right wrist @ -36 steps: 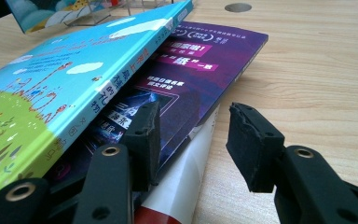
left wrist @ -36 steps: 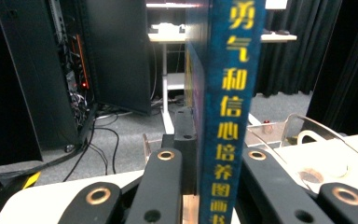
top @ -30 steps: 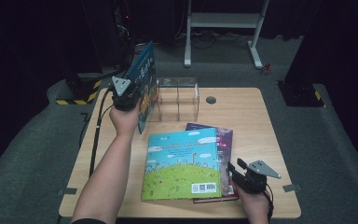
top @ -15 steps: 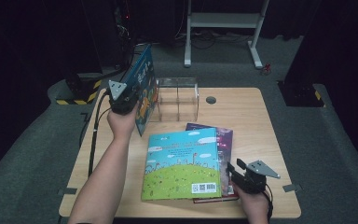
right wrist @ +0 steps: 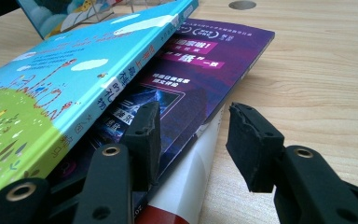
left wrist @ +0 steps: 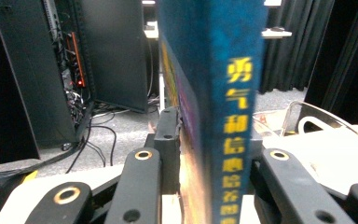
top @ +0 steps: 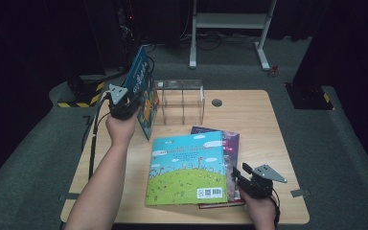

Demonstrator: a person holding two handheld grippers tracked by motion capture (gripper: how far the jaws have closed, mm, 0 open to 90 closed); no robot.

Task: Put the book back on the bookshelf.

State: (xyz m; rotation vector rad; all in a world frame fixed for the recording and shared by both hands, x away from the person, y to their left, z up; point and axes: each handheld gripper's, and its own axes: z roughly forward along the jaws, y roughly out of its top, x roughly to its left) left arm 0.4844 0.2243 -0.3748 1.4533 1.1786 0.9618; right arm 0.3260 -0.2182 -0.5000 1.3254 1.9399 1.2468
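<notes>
Barely any shift vs earlier, L gripper (top: 127, 106) jaws just been opening w/ blue book (top: 141, 91) between | book upright at clear rack (top: 179, 100) left end | R gripper (right wrist: 191, 140) jaws apart, empty, by purple book (right wrist: 200, 74)

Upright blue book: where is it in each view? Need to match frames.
High view: blue book upper left, standing beside clear rack.
Left gripper view: centre, spine facing camera.
Right gripper view: top-left corner, cover partly seen.
Shared landmark: the rack.
</notes>
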